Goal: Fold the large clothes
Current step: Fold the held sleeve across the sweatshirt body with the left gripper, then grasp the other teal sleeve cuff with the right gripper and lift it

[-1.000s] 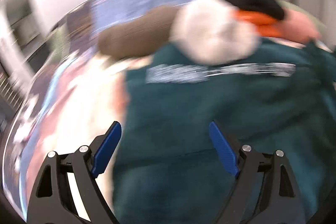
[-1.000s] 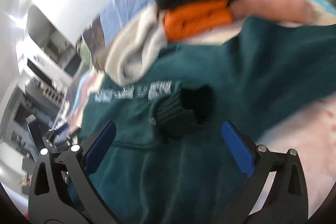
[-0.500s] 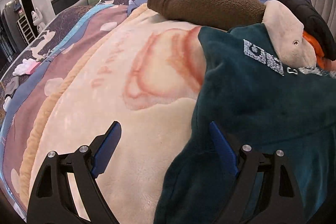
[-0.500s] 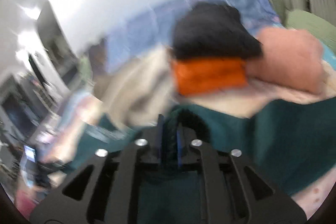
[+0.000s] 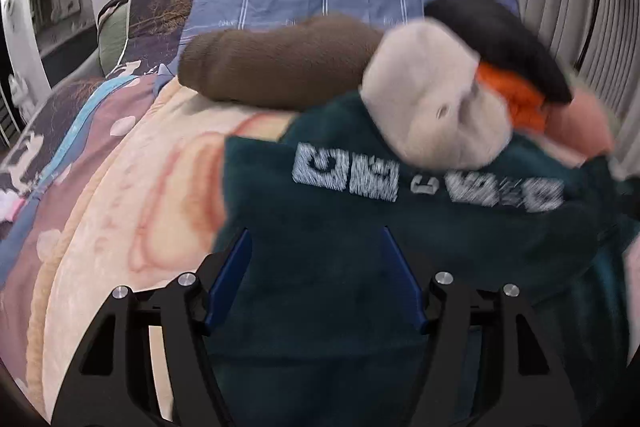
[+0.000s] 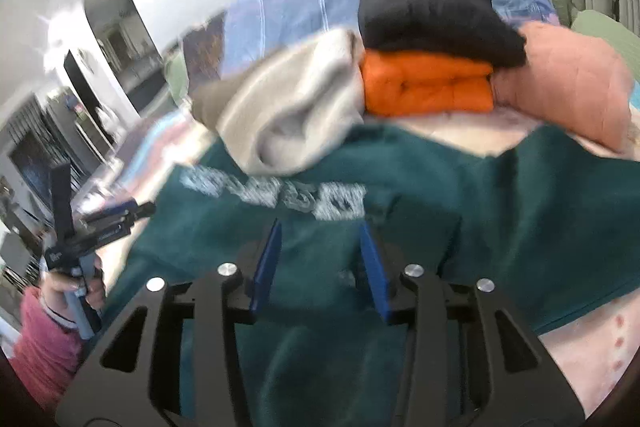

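A dark teal hoodie (image 5: 460,247) with white lettering lies spread on the bed, its pale grey hood (image 5: 432,107) flopped over the chest. My left gripper (image 5: 316,267) hovers over the hoodie's left edge. Its jaws are closing, with teal cloth between the blue pads, but they do not pinch it. In the right wrist view my right gripper (image 6: 320,263) is low over the hoodie (image 6: 500,219) just below the lettering. Its jaws are opening and hold nothing. The left gripper (image 6: 116,219) also shows at the far left, held by a hand.
A brown fleece roll (image 5: 280,67) lies behind the hoodie. Folded black (image 6: 432,11), orange (image 6: 428,87) and pink (image 6: 572,83) clothes are stacked at the back right. A cream and pink blanket (image 5: 140,207) covers the bed. A pink sleeve (image 6: 44,327) is at the lower left.
My right gripper was shut on a dark fold of the hoodie; its jaws have parted and let go. My left gripper swung right from the blanket onto the hoodie, its jaws narrower.
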`<action>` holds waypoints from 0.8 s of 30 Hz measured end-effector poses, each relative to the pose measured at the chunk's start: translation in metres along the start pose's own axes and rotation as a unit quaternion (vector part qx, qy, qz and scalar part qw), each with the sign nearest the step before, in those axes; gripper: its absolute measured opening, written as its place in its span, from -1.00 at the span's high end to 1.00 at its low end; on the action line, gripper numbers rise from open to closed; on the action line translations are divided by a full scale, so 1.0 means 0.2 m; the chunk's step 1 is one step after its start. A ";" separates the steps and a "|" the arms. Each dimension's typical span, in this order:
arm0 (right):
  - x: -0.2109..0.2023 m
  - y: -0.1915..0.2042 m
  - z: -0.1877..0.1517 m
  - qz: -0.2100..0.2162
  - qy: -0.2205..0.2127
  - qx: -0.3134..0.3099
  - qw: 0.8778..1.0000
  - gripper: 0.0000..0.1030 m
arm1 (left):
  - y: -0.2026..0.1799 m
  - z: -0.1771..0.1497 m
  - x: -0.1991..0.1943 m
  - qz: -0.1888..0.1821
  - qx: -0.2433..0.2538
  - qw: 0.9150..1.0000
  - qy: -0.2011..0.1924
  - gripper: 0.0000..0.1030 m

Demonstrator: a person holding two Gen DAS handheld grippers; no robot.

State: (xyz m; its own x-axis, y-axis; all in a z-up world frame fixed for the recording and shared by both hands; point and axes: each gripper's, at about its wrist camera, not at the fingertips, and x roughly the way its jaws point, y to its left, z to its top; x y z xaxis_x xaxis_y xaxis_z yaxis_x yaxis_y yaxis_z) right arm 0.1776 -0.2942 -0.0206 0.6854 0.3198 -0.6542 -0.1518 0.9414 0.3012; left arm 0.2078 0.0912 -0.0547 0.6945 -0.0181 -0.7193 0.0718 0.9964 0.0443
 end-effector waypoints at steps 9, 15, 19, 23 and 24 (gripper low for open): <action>0.14 -0.16 -0.07 -0.069 0.032 0.032 0.997 -0.25 | 0.05 -0.11 0.26 -0.033 0.000 0.998 0.046 -0.81; -0.32 -0.63 -0.04 -0.110 -0.093 0.158 0.977 -0.41 | 0.01 -0.12 0.26 -0.014 0.015 0.999 0.046 -0.85; -0.65 -1.27 -0.15 -0.184 -0.135 0.338 0.913 0.35 | 0.01 -0.12 0.26 -0.014 0.016 0.999 0.046 -0.86; -0.76 -1.68 -0.28 -0.181 -0.157 0.444 0.864 0.01 | 0.00 -0.12 0.26 -0.013 0.017 0.999 0.047 -0.88; -0.77 -1.75 -0.31 -0.168 -0.170 0.462 0.854 -0.25 | 0.00 -0.12 0.26 -0.013 0.017 0.999 0.046 -0.88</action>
State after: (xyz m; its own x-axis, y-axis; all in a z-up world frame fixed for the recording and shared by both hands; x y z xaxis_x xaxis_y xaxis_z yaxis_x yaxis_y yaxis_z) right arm 0.0820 -0.6667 -0.0681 0.7711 -0.1490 -0.6190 0.6127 0.4379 0.6579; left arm 0.2269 0.0924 -0.1085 0.6228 -0.0344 -0.7817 0.1145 0.9923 0.0476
